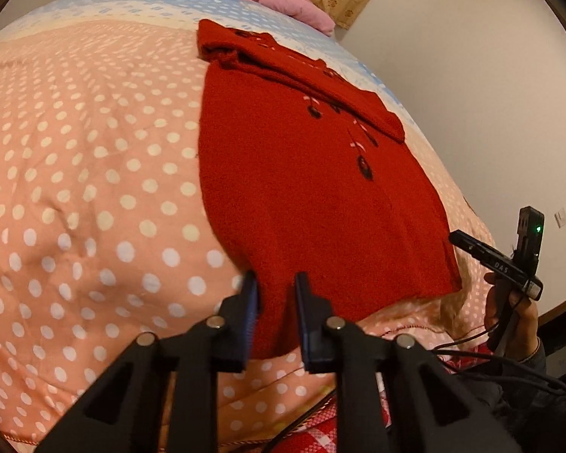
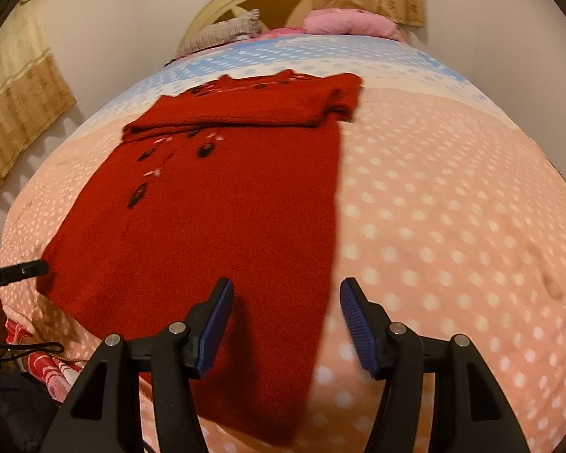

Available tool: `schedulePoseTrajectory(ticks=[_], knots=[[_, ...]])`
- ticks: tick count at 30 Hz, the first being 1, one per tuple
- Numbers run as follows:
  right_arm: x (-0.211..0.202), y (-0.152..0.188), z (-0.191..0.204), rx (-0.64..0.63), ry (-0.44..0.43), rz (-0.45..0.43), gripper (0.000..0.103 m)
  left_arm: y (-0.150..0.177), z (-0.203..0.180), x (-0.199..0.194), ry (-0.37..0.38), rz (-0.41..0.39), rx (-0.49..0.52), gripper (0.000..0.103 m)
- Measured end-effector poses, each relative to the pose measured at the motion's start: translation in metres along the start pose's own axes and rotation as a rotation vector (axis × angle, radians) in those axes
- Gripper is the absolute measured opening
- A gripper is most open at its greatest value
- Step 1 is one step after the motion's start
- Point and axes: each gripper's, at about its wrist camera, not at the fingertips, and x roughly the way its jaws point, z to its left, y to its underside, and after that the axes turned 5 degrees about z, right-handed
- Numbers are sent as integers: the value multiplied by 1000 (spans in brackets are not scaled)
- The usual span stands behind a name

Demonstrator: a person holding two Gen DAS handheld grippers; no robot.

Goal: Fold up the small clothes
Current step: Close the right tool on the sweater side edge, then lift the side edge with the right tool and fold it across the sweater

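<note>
Lying flat on the polka-dot bed cover (image 1: 75,188), a red knit sweater (image 1: 302,196) reaches the bed's near edge. The left hand-held gripper (image 1: 275,317) pinches its hem; the right hand-held gripper (image 2: 286,324) hangs spread over the near corner. Lettering on the device (image 1: 502,264) is unreadable.

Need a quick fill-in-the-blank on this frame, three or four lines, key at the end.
1. The sweater lying on the bed is ____ in colour.
2. The bedspread under it is patterned with white ____.
3. The right hand-held gripper has its jaws ____, with nothing between the pads.
4. The left hand-held gripper has its fingers around the sweater's near ____.

Missing words: red; dots; open; edge
</note>
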Motion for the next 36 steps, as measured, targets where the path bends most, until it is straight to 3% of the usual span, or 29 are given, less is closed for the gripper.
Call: schedulePoseTrajectory(ticks=[7,9,14,17,18,20,22,25,28,30,32,33,34,36], knots=[[-6,24,-21,90,-120,65,60,-1,2,0,41,-11,-13,19],[-10,33,-20,88,-146,72,60,-1,5,2,42,-7,-27,32],[-15,49,-20,102,-202,103,59,1,12,4,124,-22,-54,44],[-15,53,-21,116,-217,101,57,2,11,3,140,-23,-51,38],[-15,54,-22,122,-224,100,56,1,11,3,139,-19,-46,24],[-16,55,-25,138,-232,101,47,2,9,2,137,-12,-30,14],[-16,54,-26,143,-257,112,30,1,7,-3,139,-19,-20,14],[-12,55,-25,157,-299,126,30,-2,4,-6,145,-29,-5,14],[-7,56,-28,187,-324,122,30,-1,14,2,133,-3,-54,34],[-7,56,-32,206,-345,117,30,1,19,3,162,-6,-80,35],[-7,57,-33,214,-355,111,30,0,18,0,175,-10,-70,30],[-9,57,-32,204,-350,102,23,0,15,-3,173,-20,-46,14],[-11,57,-30,183,-331,94,6,-1,12,-6,176,-29,-23,8],[-14,56,-27,167,-322,75,6,-2,9,-15,185,-57,-1,9]])
